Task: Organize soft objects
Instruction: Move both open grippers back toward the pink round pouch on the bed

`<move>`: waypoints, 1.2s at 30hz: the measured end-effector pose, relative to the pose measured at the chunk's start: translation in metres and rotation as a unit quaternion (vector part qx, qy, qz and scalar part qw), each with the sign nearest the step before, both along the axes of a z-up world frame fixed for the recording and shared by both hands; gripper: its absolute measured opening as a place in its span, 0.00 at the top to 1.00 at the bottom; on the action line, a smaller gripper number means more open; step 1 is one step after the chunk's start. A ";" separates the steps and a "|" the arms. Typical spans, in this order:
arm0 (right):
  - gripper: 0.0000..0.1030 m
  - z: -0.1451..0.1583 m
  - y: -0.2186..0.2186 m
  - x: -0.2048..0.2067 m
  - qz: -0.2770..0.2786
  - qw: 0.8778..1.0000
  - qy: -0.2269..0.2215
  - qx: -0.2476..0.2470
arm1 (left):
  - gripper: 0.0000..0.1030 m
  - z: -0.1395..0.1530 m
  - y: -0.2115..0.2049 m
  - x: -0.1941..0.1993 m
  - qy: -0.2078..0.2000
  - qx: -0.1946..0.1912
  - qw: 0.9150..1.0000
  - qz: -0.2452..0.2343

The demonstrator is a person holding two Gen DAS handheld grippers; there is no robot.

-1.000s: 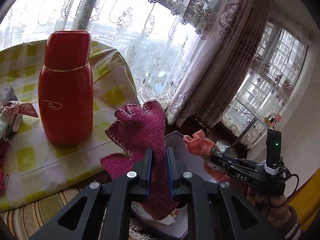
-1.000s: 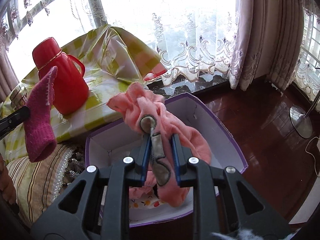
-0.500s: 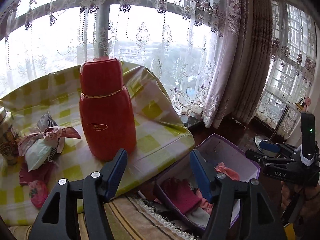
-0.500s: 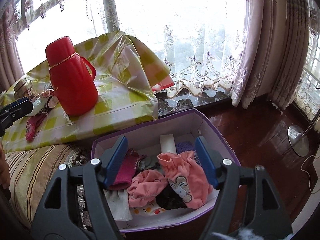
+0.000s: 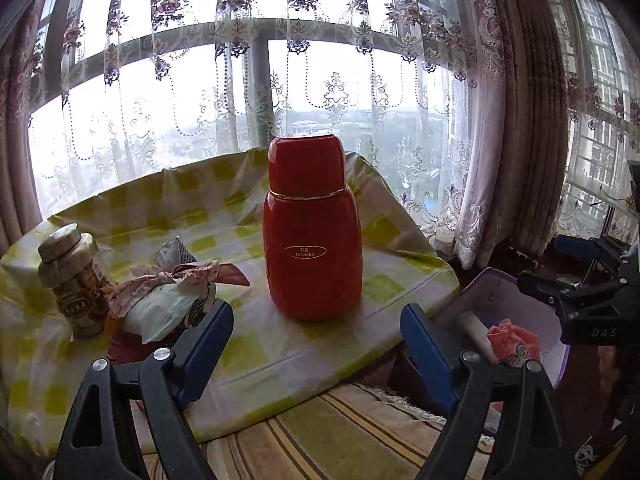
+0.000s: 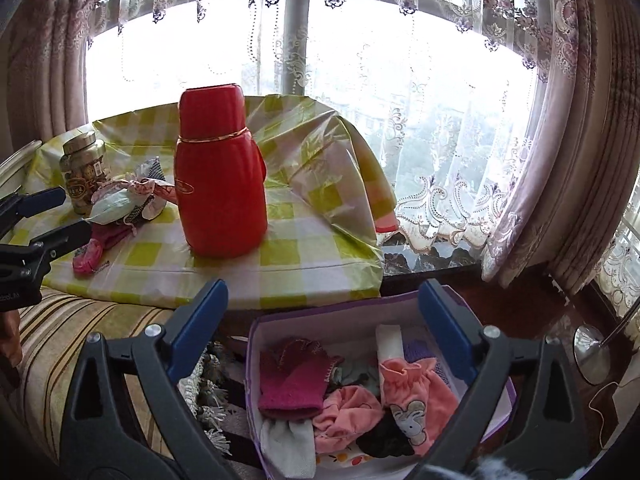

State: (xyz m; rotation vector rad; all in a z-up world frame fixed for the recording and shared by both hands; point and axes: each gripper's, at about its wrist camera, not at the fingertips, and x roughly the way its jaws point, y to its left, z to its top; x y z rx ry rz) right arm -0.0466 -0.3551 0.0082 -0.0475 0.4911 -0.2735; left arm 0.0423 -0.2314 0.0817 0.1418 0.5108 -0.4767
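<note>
**Both jaws empty, soft things in the box**

The checked worktop (image 6: 320, 240) carries a red flask (image 6: 222, 184). Below its edge, the purple box (image 6: 256, 360) holds the magenta glove (image 6: 292, 380) and pink cloth (image 6: 416, 388). The left gripper (image 5: 316, 336) and right gripper (image 6: 324, 320) have just been opening; their jaws stand wide apart, nothing between.

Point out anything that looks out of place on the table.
A small pink cloth item lies loose near the table's front edge, left of the red flask, while the other soft things sit in the purple box. Nothing is spilled or toppled.
</note>
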 end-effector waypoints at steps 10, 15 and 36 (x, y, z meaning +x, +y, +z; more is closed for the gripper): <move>0.05 -0.019 0.061 0.023 0.121 0.992 0.037 0.010 | 0.17 -0.022 0.073 0.038 0.094 -0.031 0.992 0.080; 0.05 -0.027 0.082 0.034 0.158 0.985 0.055 0.028 | 0.23 -0.038 0.110 0.056 0.147 -0.050 0.980 0.125; 0.05 -0.044 0.123 0.090 0.226 0.965 0.117 0.065 | 0.22 -0.113 0.136 0.135 0.303 -0.003 0.937 0.175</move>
